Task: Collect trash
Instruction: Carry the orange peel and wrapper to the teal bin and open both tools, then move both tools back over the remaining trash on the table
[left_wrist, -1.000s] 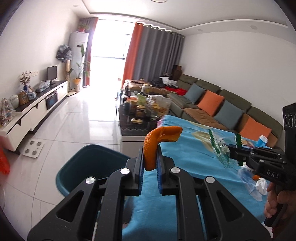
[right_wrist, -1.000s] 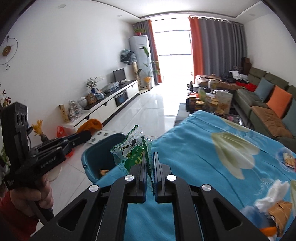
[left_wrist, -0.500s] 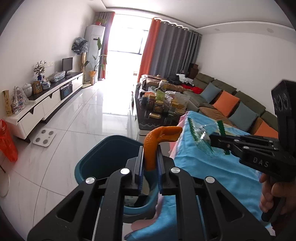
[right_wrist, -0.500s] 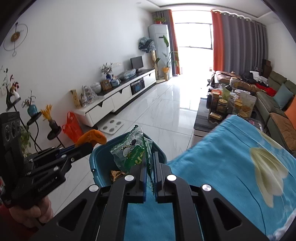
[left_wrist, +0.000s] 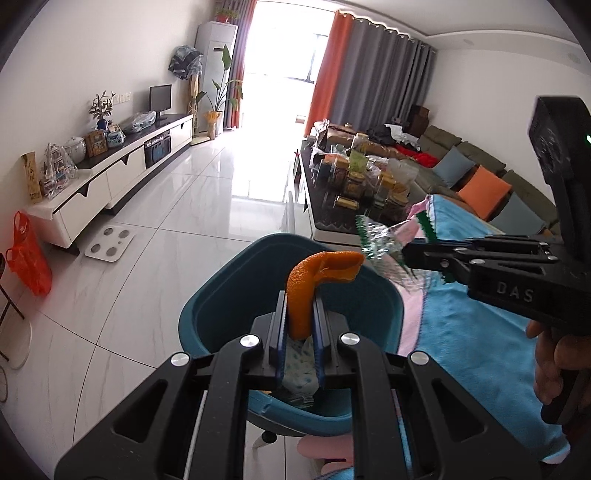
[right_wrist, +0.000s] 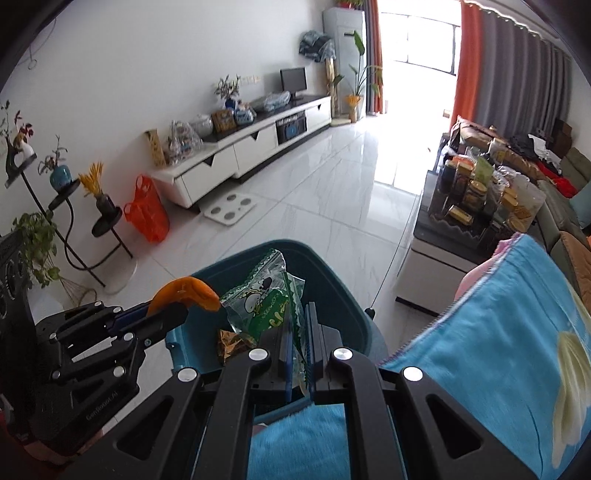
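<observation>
- Step in hand, as judged: release of both held items into the teal bin (left_wrist: 207, 314), which sits on the floor just beside the blue-covered table (right_wrist: 517, 350).
- The left gripper (left_wrist: 300, 332) is clamped on a curled orange peel (left_wrist: 317, 280), held over the bin opening.
- The right gripper (right_wrist: 300, 332) is closed narrowly on a green-and-clear snack wrapper (right_wrist: 266, 299), also above the bin.
- Each jaw pair should be opened only while its item is well inside the rim; the light wrapper may cling to a pad or drift, so a low release is advised.
- The two grippers are close together; contact should be avoided.
- Other trash is already visible inside the bin.
- The peel is seen bent at its top, pitted outside, paler inside.
</observation>
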